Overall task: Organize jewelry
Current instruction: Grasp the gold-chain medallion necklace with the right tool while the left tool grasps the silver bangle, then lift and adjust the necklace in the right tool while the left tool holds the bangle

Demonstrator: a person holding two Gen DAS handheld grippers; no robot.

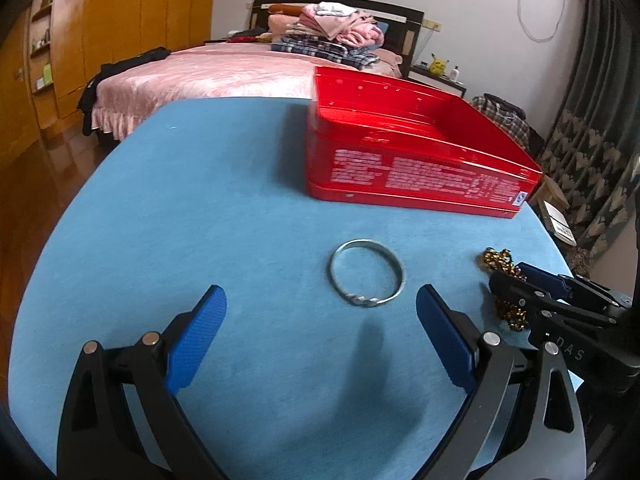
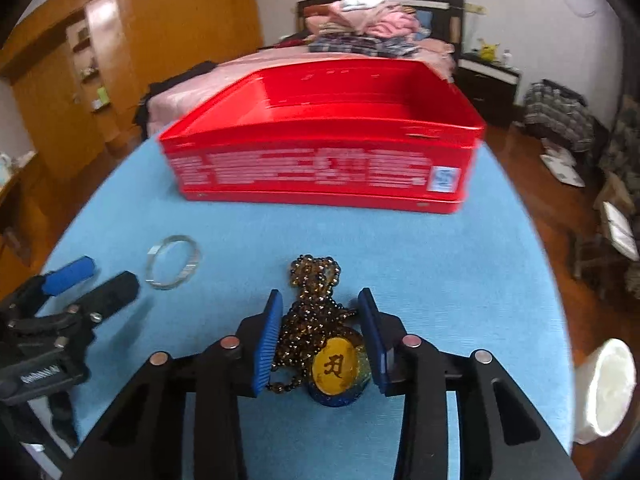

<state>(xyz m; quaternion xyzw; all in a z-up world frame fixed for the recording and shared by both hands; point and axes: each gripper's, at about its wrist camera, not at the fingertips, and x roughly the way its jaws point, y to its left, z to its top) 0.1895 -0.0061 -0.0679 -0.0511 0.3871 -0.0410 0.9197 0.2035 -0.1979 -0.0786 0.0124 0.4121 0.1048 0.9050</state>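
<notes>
A silver bangle (image 1: 362, 301) lies flat on the blue tablecloth (image 1: 200, 208), just ahead of my left gripper (image 1: 320, 300), which is open and empty. The bangle sits nearer the right fingertip (image 1: 428, 300). A brown bead necklace with a yellow pendant (image 2: 334, 368) is heaped on the cloth between the pads of my right gripper (image 2: 318, 300); the pads stand close on both sides without visibly squeezing it. An open red tin box (image 2: 320, 168) stands behind both. In the left wrist view the necklace (image 1: 494, 258) and right gripper (image 1: 509, 276) appear at far right. The right wrist view shows the bangle (image 2: 194, 260) and left gripper (image 2: 112, 273) at left.
The round table's edge curves close on both sides, with wood floor below. A white bin (image 2: 608, 388) stands on the floor at right. Behind the table are a pink bed (image 1: 208, 76) with stacked clothes and a wooden wardrobe (image 1: 120, 20).
</notes>
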